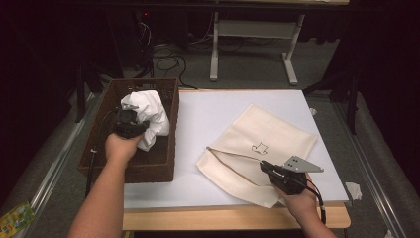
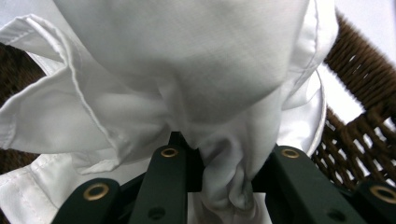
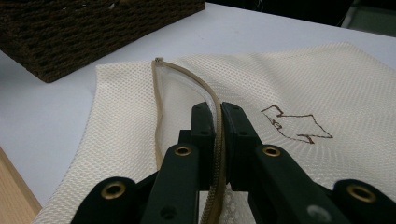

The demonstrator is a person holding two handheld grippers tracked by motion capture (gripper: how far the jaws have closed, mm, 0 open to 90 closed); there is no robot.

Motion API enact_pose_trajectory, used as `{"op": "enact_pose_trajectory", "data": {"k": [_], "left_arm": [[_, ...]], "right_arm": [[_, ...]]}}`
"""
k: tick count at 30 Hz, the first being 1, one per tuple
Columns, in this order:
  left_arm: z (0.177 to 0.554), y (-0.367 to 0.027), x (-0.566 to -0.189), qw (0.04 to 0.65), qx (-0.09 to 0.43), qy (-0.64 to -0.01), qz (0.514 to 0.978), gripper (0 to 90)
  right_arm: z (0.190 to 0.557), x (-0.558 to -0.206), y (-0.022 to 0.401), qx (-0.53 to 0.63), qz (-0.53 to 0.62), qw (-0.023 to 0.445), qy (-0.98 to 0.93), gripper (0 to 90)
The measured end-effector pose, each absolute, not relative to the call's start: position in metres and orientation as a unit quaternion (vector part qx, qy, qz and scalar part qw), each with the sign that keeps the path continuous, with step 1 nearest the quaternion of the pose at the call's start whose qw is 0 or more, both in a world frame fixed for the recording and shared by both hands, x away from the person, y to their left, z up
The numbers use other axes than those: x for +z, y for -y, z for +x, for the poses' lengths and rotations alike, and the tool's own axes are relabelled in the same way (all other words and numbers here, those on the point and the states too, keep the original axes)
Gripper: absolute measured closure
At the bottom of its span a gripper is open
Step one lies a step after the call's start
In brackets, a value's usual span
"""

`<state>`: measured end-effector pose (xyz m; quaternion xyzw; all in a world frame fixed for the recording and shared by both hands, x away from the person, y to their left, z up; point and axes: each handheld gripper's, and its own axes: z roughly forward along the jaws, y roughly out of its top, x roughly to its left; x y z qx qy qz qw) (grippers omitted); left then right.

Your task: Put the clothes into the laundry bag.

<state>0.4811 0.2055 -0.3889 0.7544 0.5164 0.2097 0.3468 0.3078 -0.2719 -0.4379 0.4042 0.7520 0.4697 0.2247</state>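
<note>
A white garment [image 1: 148, 116] hangs bunched over the dark wicker basket [image 1: 163, 168] at the table's left. My left gripper [image 1: 130, 124] is shut on it; in the left gripper view the white garment [image 2: 196, 74] is pinched between the jaws of my left gripper [image 2: 224, 177]. A cream mesh laundry bag [image 1: 270, 134] with an arrow mark lies flat on the white tabletop at the right. My right gripper [image 1: 267, 167] is shut on its tan zipper edge; in the right gripper view the zipper [image 3: 187, 77] runs up between the jaws of my right gripper [image 3: 218, 114], and the bag's mouth gapes slightly.
The white table surface [image 1: 208, 119] lies between the basket and the bag. The basket wall [image 3: 93, 28] stands at the far left of the right gripper view. A wooden table edge [image 1: 223, 218] runs along the front. Cables and a table frame [image 1: 247, 44] sit on the floor behind.
</note>
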Motion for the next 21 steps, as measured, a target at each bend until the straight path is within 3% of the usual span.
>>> {"op": "enact_pose_trajectory", "data": {"k": [21], "left_arm": [[0.457,-0.217,-0.372,0.44,0.3,-0.489,0.691,74.6]], "right_arm": [[0.307,-0.438,0.272,0.473,0.404,0.228,-0.749,84.9]]}}
